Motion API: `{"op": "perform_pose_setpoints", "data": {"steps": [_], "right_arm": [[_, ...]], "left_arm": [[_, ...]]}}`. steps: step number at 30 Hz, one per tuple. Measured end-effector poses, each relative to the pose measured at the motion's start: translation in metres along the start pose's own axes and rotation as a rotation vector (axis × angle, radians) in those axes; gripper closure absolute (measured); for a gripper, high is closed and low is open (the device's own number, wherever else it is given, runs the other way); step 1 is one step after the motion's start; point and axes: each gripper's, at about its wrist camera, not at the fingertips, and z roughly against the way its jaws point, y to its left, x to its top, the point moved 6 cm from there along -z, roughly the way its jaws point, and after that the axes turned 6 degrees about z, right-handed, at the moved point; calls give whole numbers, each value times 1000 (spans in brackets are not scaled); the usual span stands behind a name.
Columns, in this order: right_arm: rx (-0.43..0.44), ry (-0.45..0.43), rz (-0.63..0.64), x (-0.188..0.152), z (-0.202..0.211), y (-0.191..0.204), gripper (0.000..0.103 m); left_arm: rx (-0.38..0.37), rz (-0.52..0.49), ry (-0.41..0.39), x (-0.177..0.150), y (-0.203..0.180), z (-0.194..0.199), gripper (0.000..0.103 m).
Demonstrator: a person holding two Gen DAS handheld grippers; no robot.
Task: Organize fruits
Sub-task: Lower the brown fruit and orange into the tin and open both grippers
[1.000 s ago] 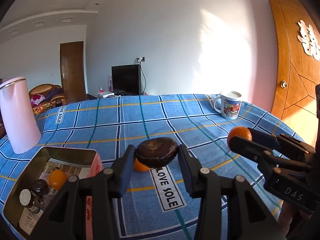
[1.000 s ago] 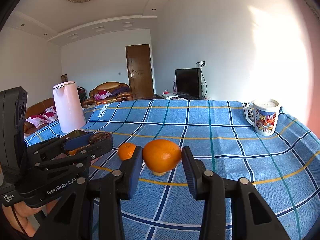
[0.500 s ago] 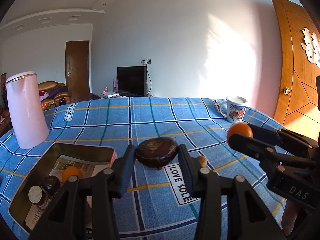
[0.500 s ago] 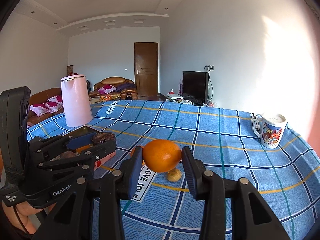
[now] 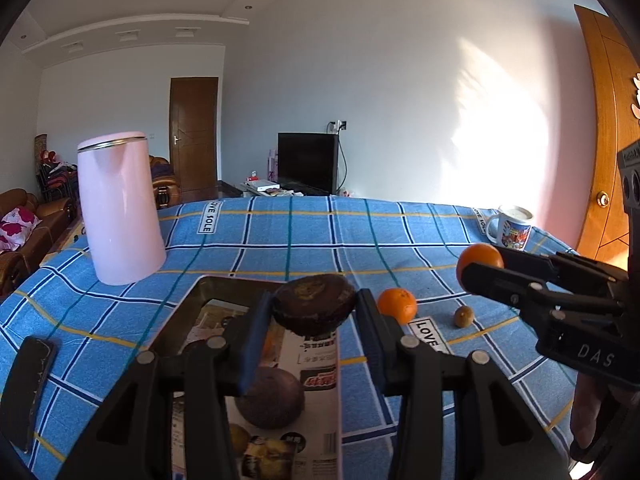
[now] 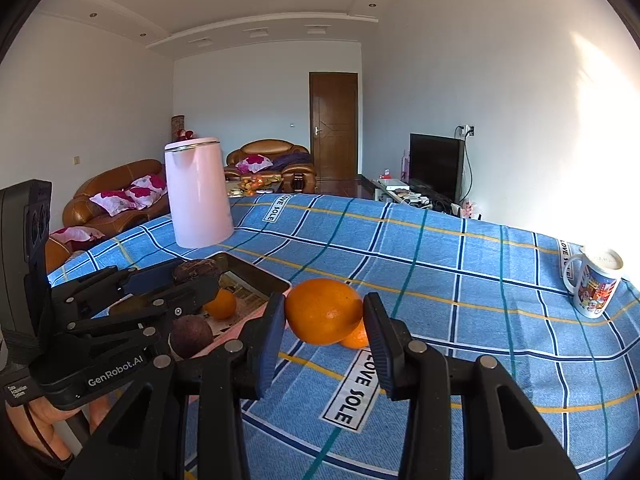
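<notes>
Dark brown fruit (image 5: 314,305) clamped in left gripper (image 5: 315,312) at frame centre above metal tin (image 5: 188,312), large orange (image 6: 323,311) clamped in right gripper (image 6: 324,320) at centre, small orange (image 5: 397,305) lying on blue checked cloth (image 5: 360,240) right of the tin.

A living room with plain white walls (image 6: 100,92) and a stepped white ceiling (image 6: 248,4) with recessed spotlights. A dark wooden door (image 6: 333,120) stands closed in the far wall. Brown leather sofas (image 6: 116,196) carry pink floral cushions. A black television (image 6: 436,164) sits on a low stand. Warm sunlight (image 5: 500,120) patches the right wall beside an orange-brown door (image 5: 604,128).
</notes>
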Motion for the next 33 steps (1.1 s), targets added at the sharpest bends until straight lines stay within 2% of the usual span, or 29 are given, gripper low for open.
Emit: {"op": "perform_pose_setpoints", "data": {"steps": [6,12,16,24,28,33], "right_arm": [[79,22,33,9,-24,30,61],[134,62,57,9,-50,58,61],[158,96,67,6,-69,72,61],[169,175,75,-7,-101,88,61],[168,193,69,-12,-106,88,61],[185,200,69,-12,-105,90,61]], "left_arm": [[97,30,30,-10,53,10,58],[145,70,76,-29,88,10,58],[150,91,101,-37,95,8,58],[158,69,117,-41,94,10,58],[149,50,137,-45,87,9,58],[184,36,140,-49,88,8,56]]}}
